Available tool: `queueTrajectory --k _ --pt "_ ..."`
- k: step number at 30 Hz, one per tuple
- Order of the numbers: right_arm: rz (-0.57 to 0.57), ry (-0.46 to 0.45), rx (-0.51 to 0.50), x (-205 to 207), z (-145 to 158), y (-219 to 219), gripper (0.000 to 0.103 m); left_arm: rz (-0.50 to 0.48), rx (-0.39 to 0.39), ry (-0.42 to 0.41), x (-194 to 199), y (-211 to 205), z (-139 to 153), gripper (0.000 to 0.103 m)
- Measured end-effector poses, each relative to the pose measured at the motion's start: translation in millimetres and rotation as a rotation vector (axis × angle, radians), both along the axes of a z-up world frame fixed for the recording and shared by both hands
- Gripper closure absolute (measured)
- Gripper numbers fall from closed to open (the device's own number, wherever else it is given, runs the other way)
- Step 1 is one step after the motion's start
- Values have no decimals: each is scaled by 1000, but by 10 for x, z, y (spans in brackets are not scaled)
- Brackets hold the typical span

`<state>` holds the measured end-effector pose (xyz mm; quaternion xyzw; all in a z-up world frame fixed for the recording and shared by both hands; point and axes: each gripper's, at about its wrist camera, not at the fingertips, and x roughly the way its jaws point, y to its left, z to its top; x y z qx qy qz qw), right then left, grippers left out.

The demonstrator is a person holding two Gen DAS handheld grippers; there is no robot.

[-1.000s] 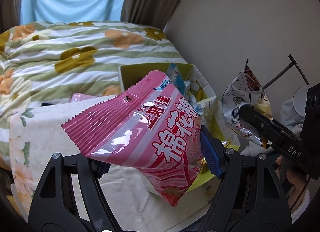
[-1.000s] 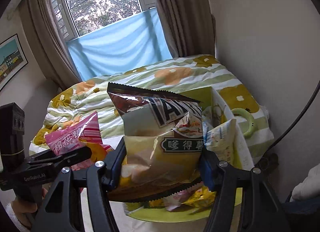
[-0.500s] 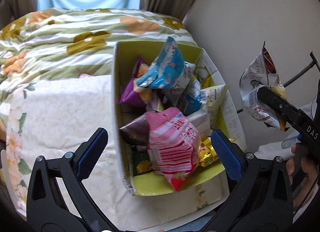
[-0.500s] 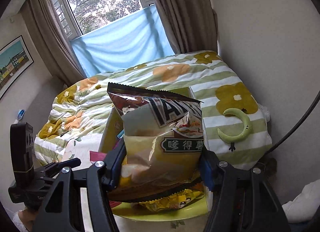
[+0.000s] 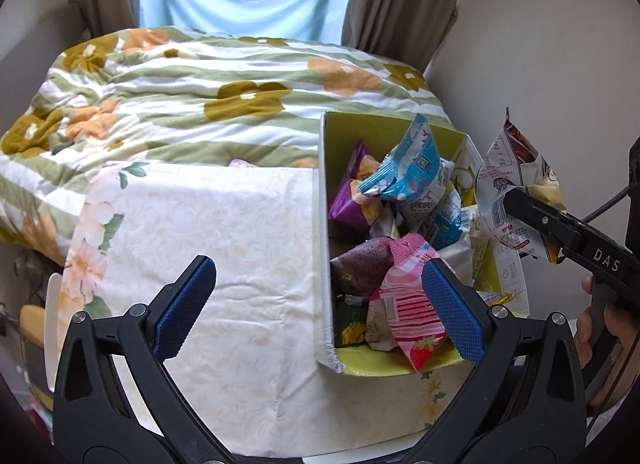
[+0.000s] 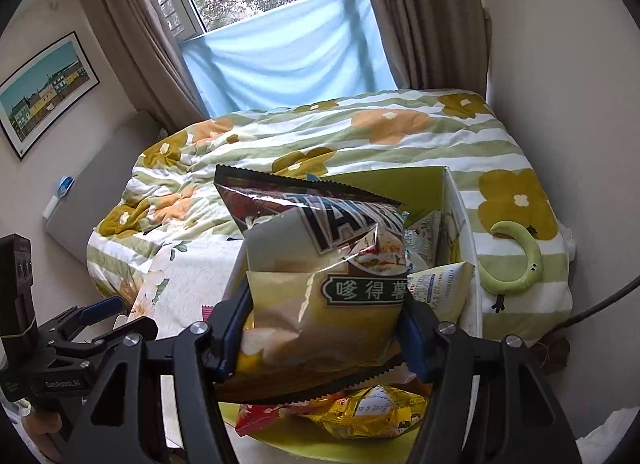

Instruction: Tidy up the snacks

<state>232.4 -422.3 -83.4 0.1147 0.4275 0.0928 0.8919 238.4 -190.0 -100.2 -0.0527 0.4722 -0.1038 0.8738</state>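
A green-lined cardboard box (image 5: 325, 192) on the floral cloth holds several snack packets. The pink marshmallow bag (image 5: 408, 300) lies in its near end. My left gripper (image 5: 316, 304) is open and empty above the box's near left wall. My right gripper (image 6: 324, 332) is shut on a brown and yellow chip bag (image 6: 320, 284), held above the box (image 6: 456, 224). That bag also shows at the right of the left wrist view (image 5: 516, 192).
A white floral cloth (image 5: 208, 248) covers the surface left of the box. A green striped flowered quilt (image 5: 200, 92) lies behind. A green crescent toy (image 6: 520, 260) rests on the quilt right of the box. A wall stands close on the right.
My left gripper opened and let the pink marshmallow bag drop into the box, then pulled back and left. My right gripper still holds the chip bag over the box.
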Motion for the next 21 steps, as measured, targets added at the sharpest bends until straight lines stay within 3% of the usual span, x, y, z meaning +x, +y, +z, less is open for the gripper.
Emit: queueTrajectory --k 5,7,8,15,21 --pt "29 44 -34 162 -164 106 37 32 12 -9 -100 97 34 1" --pt "4 69 -44 173 -217 114 11 38 21 -17 -186 145 41 1" --pt "-6 58 -39 138 -212 102 8 42 27 -22 -229 171 41 1" --pt "-58 0 -44 -255 -65 150 8 21 15 -48 -469 347 102 1" --pt "-103 -97 -63 -683 314 343 8 3 80 -173 -801 536 533 1"
